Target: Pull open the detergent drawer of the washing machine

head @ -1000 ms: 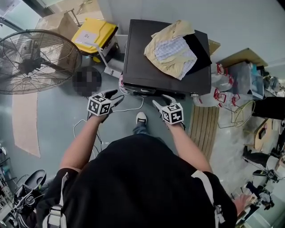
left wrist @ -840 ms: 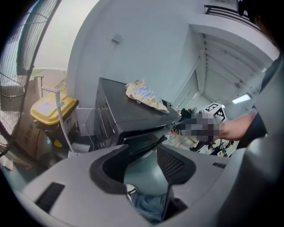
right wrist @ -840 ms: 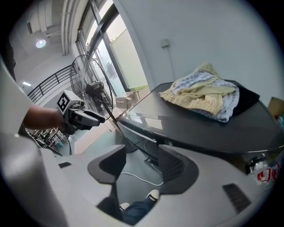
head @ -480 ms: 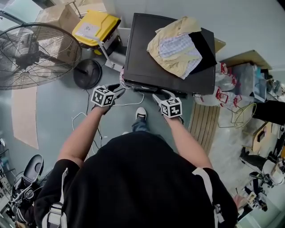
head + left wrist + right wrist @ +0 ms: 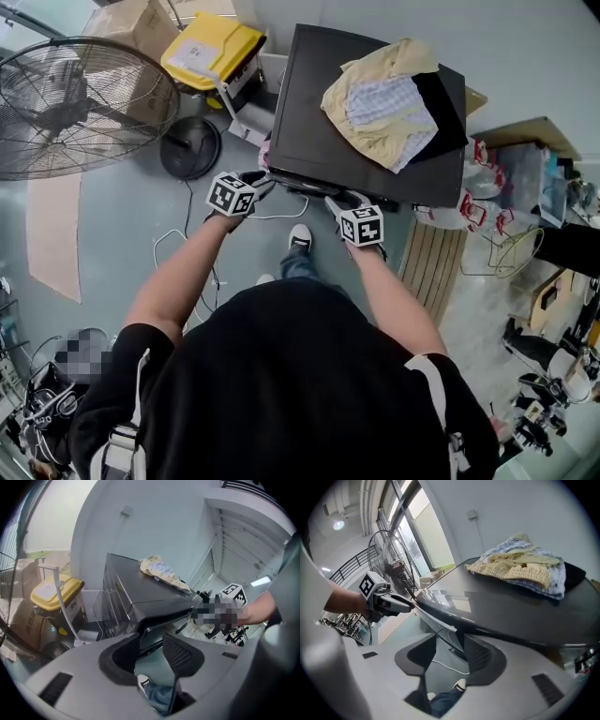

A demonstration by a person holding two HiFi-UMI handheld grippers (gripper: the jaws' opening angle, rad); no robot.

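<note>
the person's black shirt fills the bottom of the head view, and both bare forearms reach forward from it. one white shoe shows on the grey floor between the arms, with a white cable lying just past it.

the left gripper and the right gripper are both held low at the front edge of the washing machine, left near its front left corner, right nearer the middle. in the left gripper view the left gripper's jaws stand apart and are closing, with the machine's front panel framed in the gap and no pad pressing on anything. the right gripper reads the same in its own view: jaws apart, closing, a pale strip of the front panel running down into the gap, ungripped.

the detergent drawer belongs to that front panel, tucked under the dark top's edge; it cannot be picked out on its own.

a heap of yellow and checked clothes lies on the machine's top. left of the machine stand a yellow bin, a large floor fan and a cardboard box.
</note>
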